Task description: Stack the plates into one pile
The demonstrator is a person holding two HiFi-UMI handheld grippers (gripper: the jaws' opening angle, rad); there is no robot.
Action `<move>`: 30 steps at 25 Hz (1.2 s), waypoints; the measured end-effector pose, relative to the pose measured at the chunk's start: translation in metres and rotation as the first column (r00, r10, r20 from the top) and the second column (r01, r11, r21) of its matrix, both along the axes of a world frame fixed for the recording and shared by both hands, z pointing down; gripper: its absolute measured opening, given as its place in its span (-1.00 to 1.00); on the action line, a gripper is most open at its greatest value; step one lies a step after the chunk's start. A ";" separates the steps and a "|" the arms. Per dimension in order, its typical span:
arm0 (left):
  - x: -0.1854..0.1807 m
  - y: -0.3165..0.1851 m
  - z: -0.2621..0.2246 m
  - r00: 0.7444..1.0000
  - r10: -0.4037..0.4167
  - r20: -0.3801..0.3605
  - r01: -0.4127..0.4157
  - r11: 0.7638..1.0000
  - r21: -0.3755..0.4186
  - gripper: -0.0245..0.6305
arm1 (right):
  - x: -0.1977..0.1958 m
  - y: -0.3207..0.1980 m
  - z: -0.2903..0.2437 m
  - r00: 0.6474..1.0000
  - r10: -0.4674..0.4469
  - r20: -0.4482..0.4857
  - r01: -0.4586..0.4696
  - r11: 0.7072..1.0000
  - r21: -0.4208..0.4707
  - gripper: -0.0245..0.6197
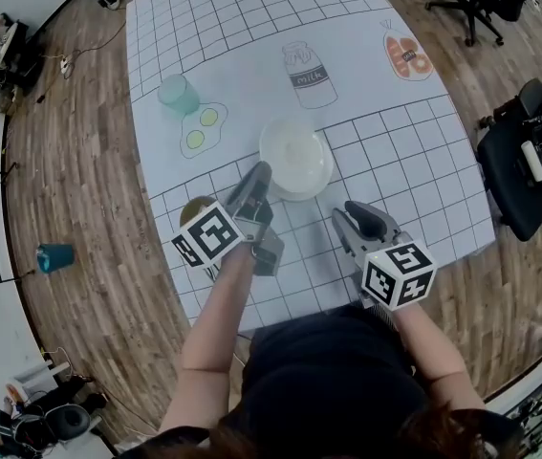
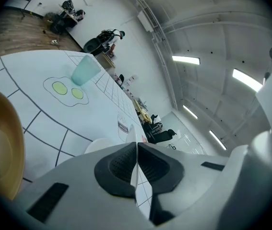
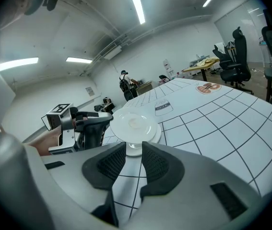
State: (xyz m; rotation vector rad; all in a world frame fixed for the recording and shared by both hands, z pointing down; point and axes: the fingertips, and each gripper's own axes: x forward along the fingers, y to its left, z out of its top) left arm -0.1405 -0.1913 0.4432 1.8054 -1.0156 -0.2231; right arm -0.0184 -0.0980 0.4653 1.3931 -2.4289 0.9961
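Your left gripper [image 1: 260,173] has its jaws closed almost together, with only a thin white sliver showing between the pads. Its tip is at the near-left rim of the white plate [image 1: 297,153], but I cannot tell whether that rim is pinched. Your right gripper [image 1: 357,210] has its jaws apart with nothing between the pads. It points at the same plate from the near right, close to it but not touching.

The only readable writing is "milk", on the label of the milk bottle drawing [image 1: 307,75] printed on the checked table mat [image 1: 414,161], just beyond the white plate. The mat also has a fried eggs drawing [image 1: 201,129] and an orange food drawing [image 1: 407,55] near the far right corner.

The white plate sits near the middle of the mat, its top bare, with a second white rim showing under it. The tan plate [image 2: 1,147] lies apart, to the left of your left gripper. It is flat on the mat, nothing is on it, and the marker cube half hides it from above. A teal cup [image 1: 178,94] stands upright touching the egg drawing, and I cannot make out what is in it. Another teal cup [image 1: 55,256] sits on the wooden floor [image 1: 79,180] to the left.
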 end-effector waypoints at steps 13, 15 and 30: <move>-0.012 0.015 0.040 0.991 -0.114 0.066 0.119 0.990 -0.077 -0.82 | 0.000 -0.001 0.004 1.000 0.002 -0.006 -0.002 1.000 -0.015 -0.55; -0.013 0.016 0.046 0.990 -0.115 0.080 0.122 0.988 -0.094 -0.82 | 0.000 -0.001 0.003 1.000 0.001 -0.008 -0.002 1.000 -0.013 -0.55; -0.019 0.024 0.083 0.983 -0.156 0.097 0.176 0.951 -0.256 -0.81 | -0.003 -0.002 0.001 1.000 0.003 -0.007 -0.003 1.000 -0.010 -0.55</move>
